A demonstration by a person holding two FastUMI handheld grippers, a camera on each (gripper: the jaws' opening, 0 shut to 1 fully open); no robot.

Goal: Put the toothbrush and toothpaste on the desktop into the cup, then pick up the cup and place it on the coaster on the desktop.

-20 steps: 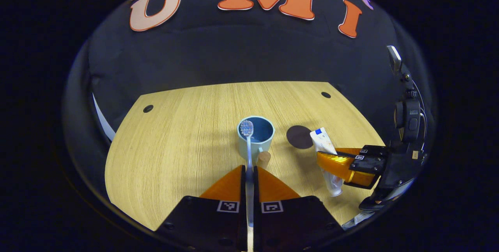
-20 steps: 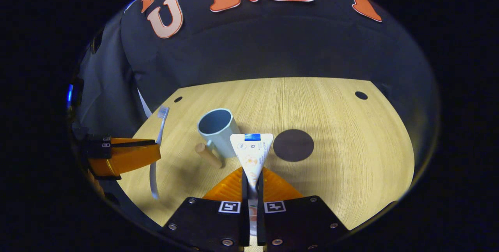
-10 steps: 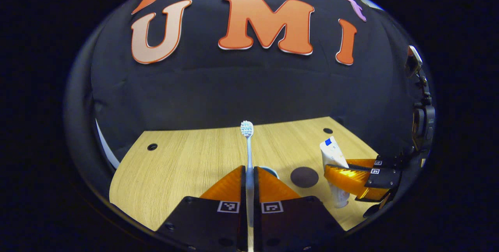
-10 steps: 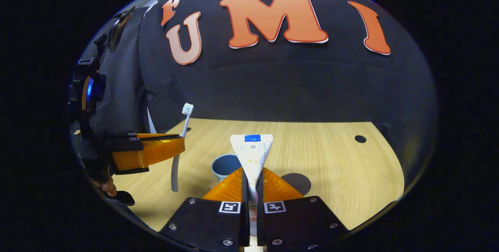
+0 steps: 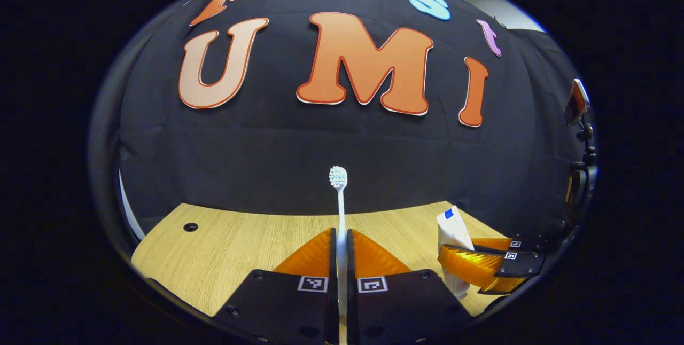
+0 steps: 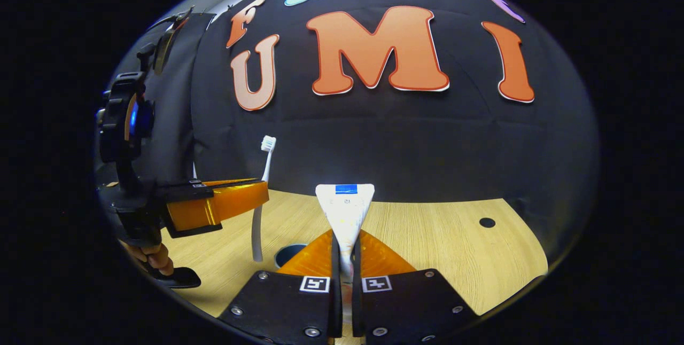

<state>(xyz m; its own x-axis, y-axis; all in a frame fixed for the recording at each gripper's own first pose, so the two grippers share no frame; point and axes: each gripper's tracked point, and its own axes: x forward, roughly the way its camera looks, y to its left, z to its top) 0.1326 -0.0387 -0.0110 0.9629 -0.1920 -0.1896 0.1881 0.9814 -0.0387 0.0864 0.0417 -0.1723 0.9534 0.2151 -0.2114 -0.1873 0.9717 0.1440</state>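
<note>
My left gripper is shut on a white toothbrush that stands upright, bristles up, above the wooden desktop. In the right gripper view that same toothbrush hangs upright in the left gripper, its lower end just above and left of the blue cup, of which a sliver of the rim shows. My right gripper is shut on a white toothpaste tube, crimped end up. The left gripper view shows the tube in the right gripper at the lower right. The coaster is hidden.
The wooden desktop has small dark holes near its far corners. A hand holds the left gripper's handle at the left of the right gripper view. The black booth wall rises behind the desk.
Both grippers have tilted up towards level, so the wall takes up more of each view. The cup and coaster have dropped behind the fingers. The toothbrush now stands upright near the cup.
</note>
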